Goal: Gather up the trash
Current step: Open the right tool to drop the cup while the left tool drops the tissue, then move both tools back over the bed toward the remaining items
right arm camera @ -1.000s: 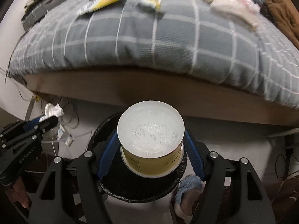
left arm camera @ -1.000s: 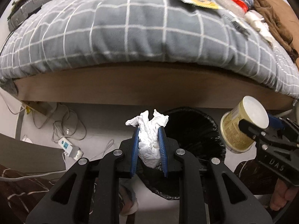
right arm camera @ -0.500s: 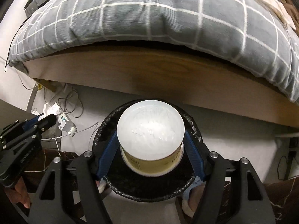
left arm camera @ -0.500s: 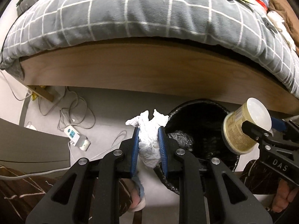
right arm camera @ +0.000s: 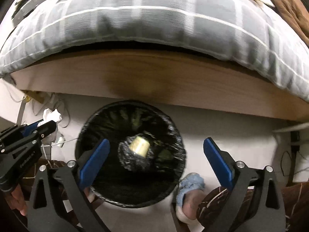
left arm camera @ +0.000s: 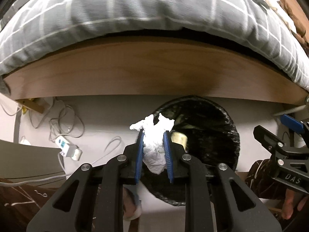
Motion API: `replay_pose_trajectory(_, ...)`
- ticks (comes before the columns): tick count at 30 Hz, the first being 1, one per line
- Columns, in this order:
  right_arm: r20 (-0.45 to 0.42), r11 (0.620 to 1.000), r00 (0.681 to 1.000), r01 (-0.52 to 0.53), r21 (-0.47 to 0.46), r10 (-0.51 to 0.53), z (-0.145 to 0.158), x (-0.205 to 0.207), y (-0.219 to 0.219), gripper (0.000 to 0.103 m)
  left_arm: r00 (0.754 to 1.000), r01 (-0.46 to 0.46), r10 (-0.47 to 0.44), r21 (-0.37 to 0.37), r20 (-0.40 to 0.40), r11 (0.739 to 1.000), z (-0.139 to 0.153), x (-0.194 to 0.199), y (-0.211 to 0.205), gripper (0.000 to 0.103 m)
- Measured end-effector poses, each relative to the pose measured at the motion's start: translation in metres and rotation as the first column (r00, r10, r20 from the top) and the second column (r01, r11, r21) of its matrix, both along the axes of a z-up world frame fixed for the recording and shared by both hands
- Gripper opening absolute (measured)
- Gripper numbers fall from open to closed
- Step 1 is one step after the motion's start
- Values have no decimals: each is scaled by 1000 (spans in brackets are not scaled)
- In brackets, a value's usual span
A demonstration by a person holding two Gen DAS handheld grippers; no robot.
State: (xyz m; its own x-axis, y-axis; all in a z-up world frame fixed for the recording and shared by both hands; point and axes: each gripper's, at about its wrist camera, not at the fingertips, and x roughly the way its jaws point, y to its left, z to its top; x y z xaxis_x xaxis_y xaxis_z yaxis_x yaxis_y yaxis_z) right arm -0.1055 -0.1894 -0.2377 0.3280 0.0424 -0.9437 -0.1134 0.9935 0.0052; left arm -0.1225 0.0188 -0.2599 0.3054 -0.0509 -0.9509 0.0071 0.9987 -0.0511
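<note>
Right wrist view: the right tool is seen opening, nothing gripped, above the black-lined bin; a blurred, seemingly yellow tub lies inside. A crumpled tissue is clamped by the left tool.

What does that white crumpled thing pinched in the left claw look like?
The crumpled tissue is white, creased paper wadded into a loose lump. The left claw is shut on its middle, blue pads pressing both sides; ragged tips stick out above, a rounded end hangs below. It hangs beside the black-lined trash bin, at its rim.
</note>
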Motion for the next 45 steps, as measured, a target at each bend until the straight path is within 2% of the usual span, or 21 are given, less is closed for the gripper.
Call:
replay_pose_trajectory(10, -5, 991, 991, 137, -13, -137, -6, -7, -58, 94, 994, 101, -102, -20, -36, 995, -9, 11, -64, 20)
replay_pose_trajectory(15, -5, 983, 983, 182, -9, -182, -8, -5, -77, 94, 989, 147, -147, 6, -29, 989, -11, 12, -86, 22)
replay_pose_trajectory(18, -2, 981, 981, 195, -8, -195, -7, -5, -82, 94, 988, 154, -153, 29, -15, 988, -8, 12, -90, 35)
replay_pose_trajectory(20, 3, 981, 981, 193, -6, -193, -8, -4, -81, 94, 989, 150, -150, 36, -8, 988, -7, 13, -88, 52)
replay_pose_trajectory(23, 13, 983, 983, 181, -11, -181, -5, -3, -79, 94, 991, 131, -131, 45, 6, 990, -4, 14, -81, 68)
replay_pose_trajectory(26, 29, 984, 984, 178, -12, -178, 1, 0, -75, 94, 992, 121, -122, 53, 30, 991, 3, 14, -76, 79)
replay_pose_trajectory(32, 104, 984, 979, 176, 9, -176, 26, 3, -71, 94, 991, 90, -97, 68, 95, 994, 24, 13, -68, 93)
replay_pose_trajectory(35, 153, 987, 975, 162, -5, -160, 40, 3, -66, 94, 987, 65, -74, 67, 141, 996, 40, 12, -59, 97)
replay_pose_trajectory(41, 233, 992, 966, 125, -27, -116, 67, 1, -58, 94, 981, 14, -19, 27, 194, 1000, 67, 13, -45, 97)
replay_pose_trajectory(45, 277, 993, 954, 120, -11, -112, 84, 2, -58, 94, 965, 12, -24, 44, 261, 999, 89, 12, -46, 97)
